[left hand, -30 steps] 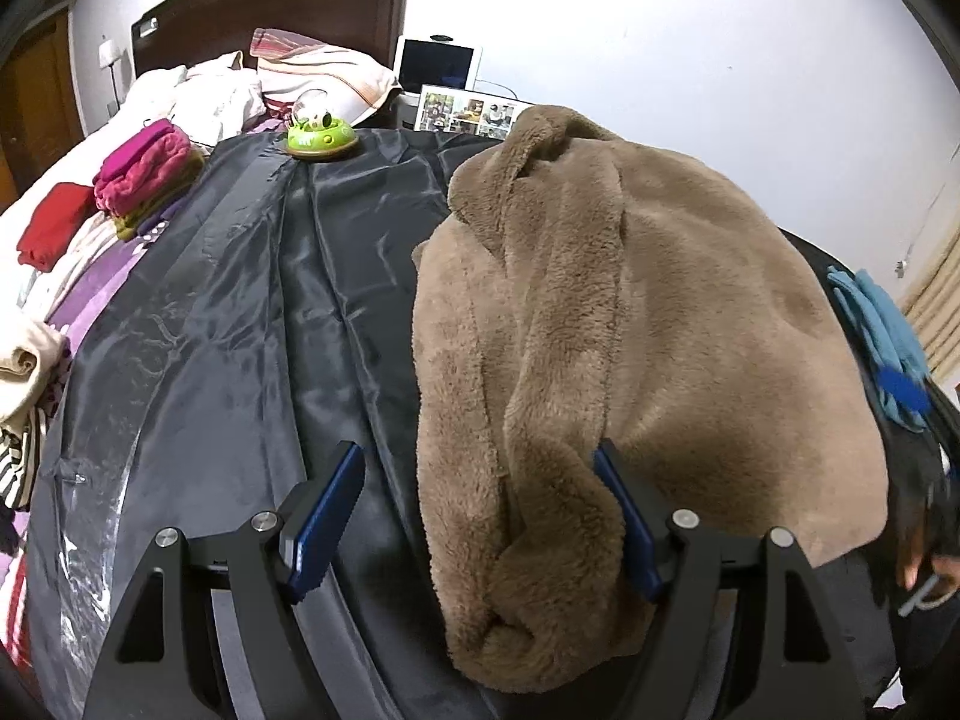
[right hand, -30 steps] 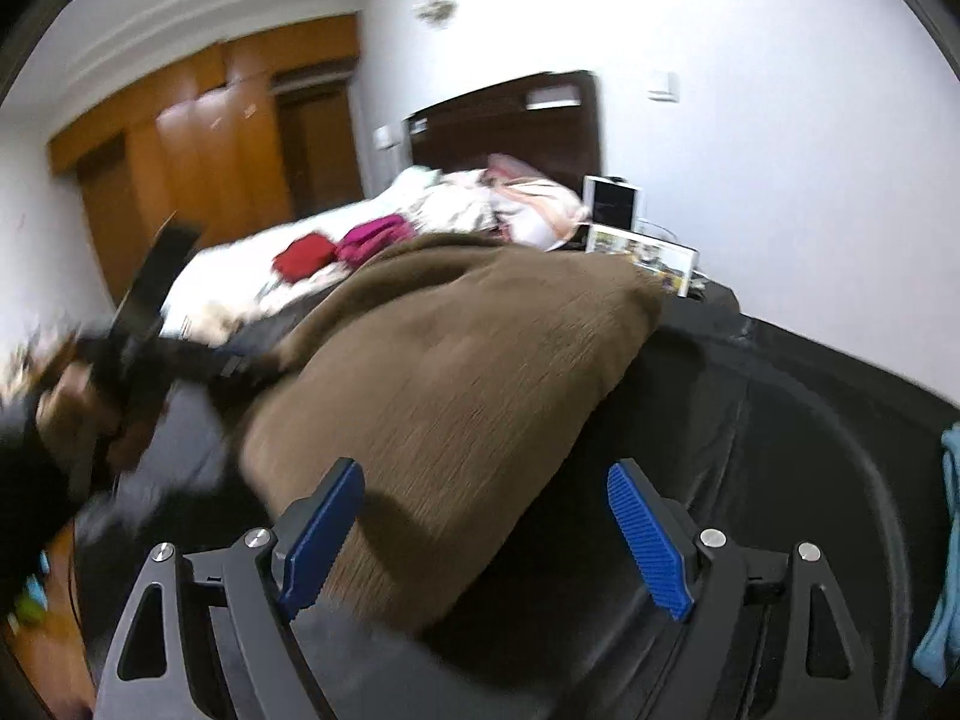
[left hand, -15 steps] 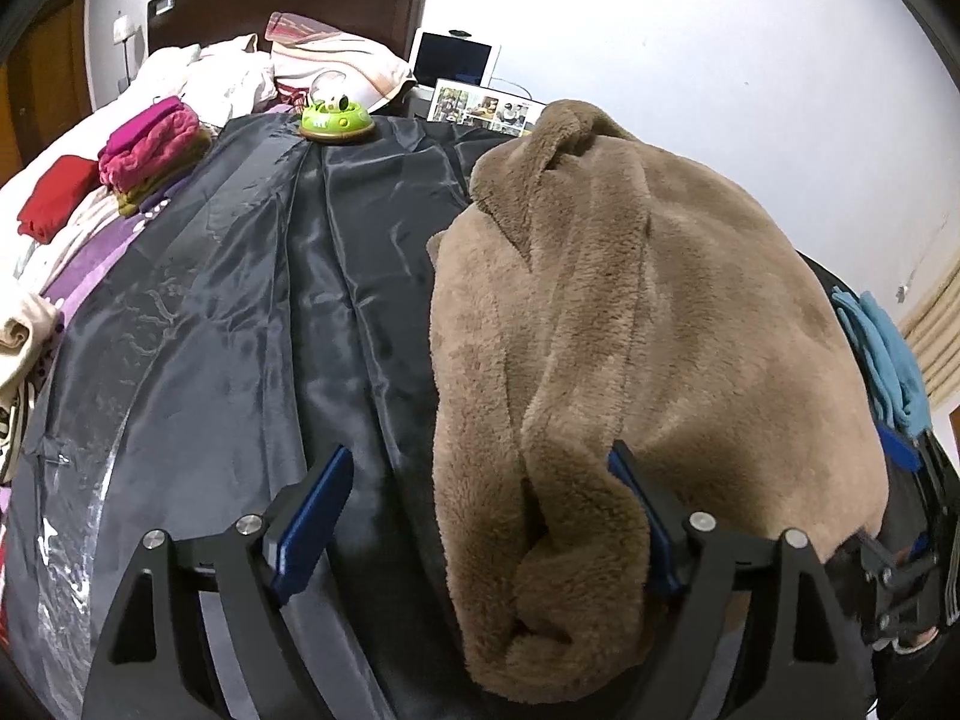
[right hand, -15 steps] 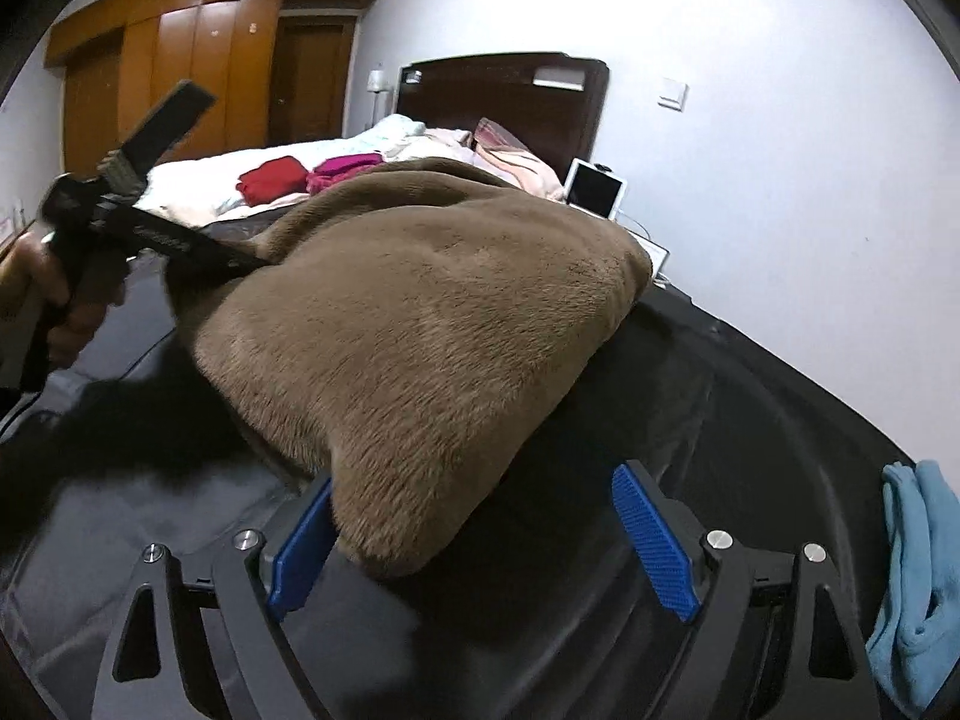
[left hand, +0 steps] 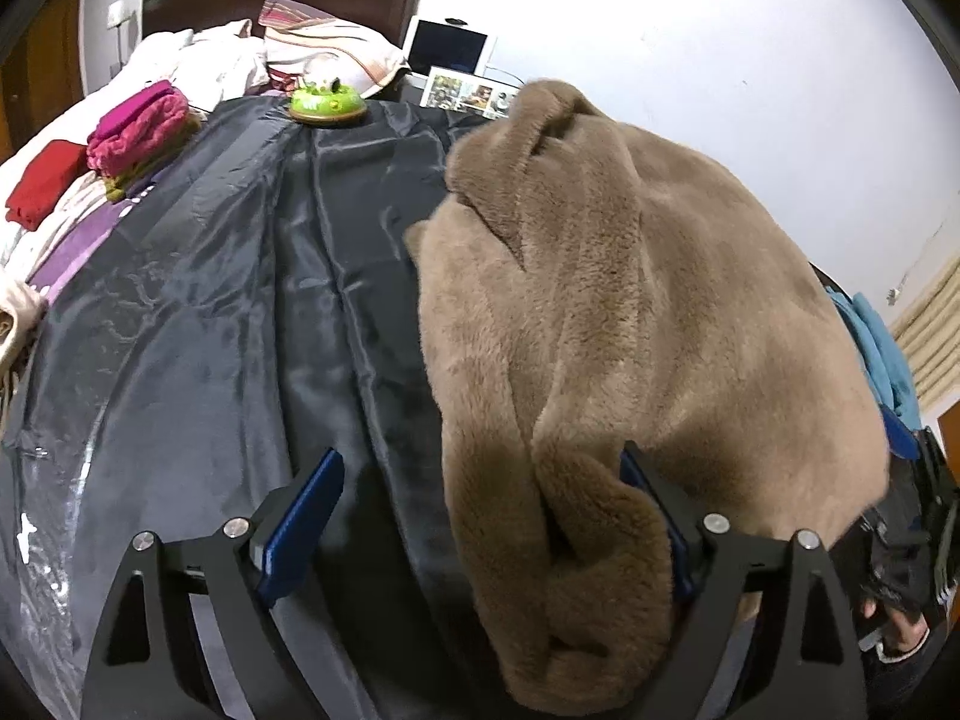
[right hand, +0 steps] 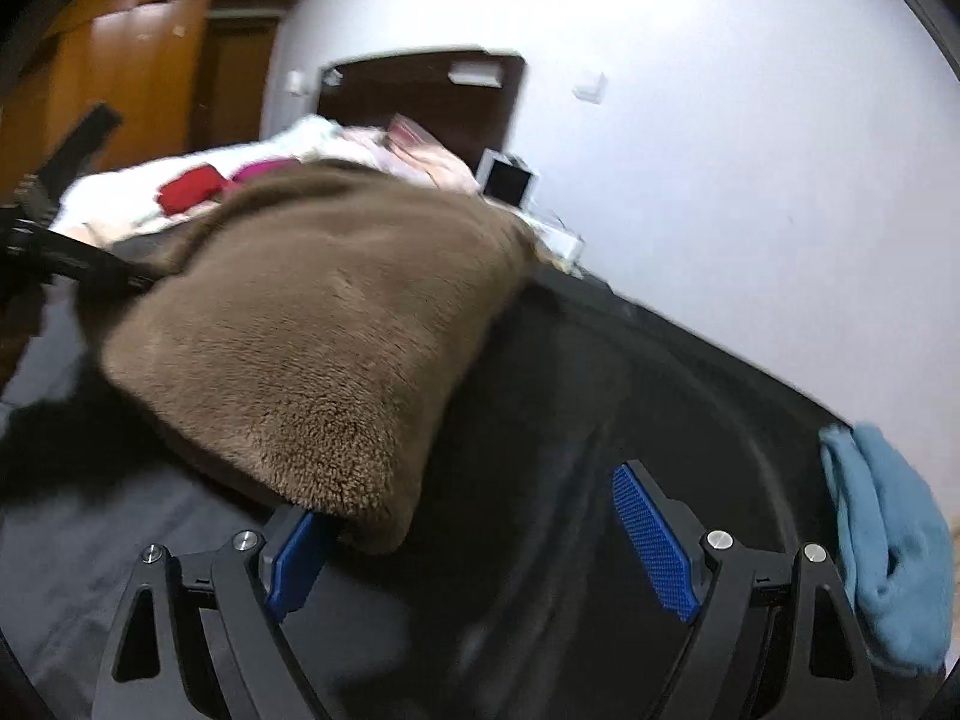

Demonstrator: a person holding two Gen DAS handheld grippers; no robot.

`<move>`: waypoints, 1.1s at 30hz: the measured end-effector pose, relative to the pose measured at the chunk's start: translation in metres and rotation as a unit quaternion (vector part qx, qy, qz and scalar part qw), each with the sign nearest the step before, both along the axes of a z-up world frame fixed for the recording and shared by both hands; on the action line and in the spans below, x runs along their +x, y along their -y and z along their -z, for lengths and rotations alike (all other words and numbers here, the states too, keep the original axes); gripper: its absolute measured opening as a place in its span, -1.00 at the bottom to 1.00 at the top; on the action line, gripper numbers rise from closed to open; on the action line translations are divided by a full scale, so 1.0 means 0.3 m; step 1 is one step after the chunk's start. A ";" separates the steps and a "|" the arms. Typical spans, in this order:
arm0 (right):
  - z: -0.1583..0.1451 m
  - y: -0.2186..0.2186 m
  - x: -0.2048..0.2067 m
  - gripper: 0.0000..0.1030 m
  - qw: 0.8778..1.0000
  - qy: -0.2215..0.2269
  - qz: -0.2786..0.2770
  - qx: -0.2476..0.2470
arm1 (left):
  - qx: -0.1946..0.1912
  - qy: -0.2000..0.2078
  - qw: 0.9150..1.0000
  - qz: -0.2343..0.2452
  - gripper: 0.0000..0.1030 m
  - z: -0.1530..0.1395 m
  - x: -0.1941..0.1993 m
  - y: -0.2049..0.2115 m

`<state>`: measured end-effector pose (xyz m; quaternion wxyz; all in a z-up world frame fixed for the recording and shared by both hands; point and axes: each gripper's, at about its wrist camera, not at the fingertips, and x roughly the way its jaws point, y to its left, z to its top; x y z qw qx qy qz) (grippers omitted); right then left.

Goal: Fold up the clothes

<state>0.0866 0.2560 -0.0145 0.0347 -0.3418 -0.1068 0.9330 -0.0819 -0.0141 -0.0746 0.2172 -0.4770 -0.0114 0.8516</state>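
No box, basket or other container shows in either view. The brown fleece garment point(left hand: 630, 300) lies in a thick, plush folded heap on the black satin sheet point(left hand: 240, 312) that covers the bed, its collar end towards the headboard and a rolled cuff or hem bunched at the near end. The left claw point(left hand: 480, 516) is opening, its blue pads wide apart, with that rolled end between them and resting against the right-hand pad. The right claw point(right hand: 474, 546) stands wide open; the garment's near corner point(right hand: 360, 480) lies over its left pad, not pinched. A light blue cloth point(right hand: 888, 546) lies apart, at the sheet's edge.
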 end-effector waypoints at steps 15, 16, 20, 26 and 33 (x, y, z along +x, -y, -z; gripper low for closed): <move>-0.223 0.016 0.091 0.75 0.987 -0.063 -0.125 -0.082 | 0.004 0.003 1.000 -0.005 0.80 -0.050 0.012 -0.004; -0.234 0.038 0.080 0.76 0.985 -0.070 -0.138 -0.081 | 0.001 0.000 1.000 -0.004 0.80 -0.065 0.016 -0.008; -0.206 0.118 -0.017 0.76 0.983 -0.056 -0.169 -0.046 | 0.006 -0.024 1.000 0.004 0.81 -0.165 0.024 -0.029; -0.106 0.134 -0.115 0.81 0.977 0.001 -0.191 -0.089 | 0.068 -0.046 0.996 0.036 0.81 -0.321 -0.032 -0.114; -0.087 0.140 -0.120 0.96 0.976 -0.005 -0.196 -0.098 | 0.093 -0.023 0.994 0.047 0.81 -0.317 -0.207 -0.274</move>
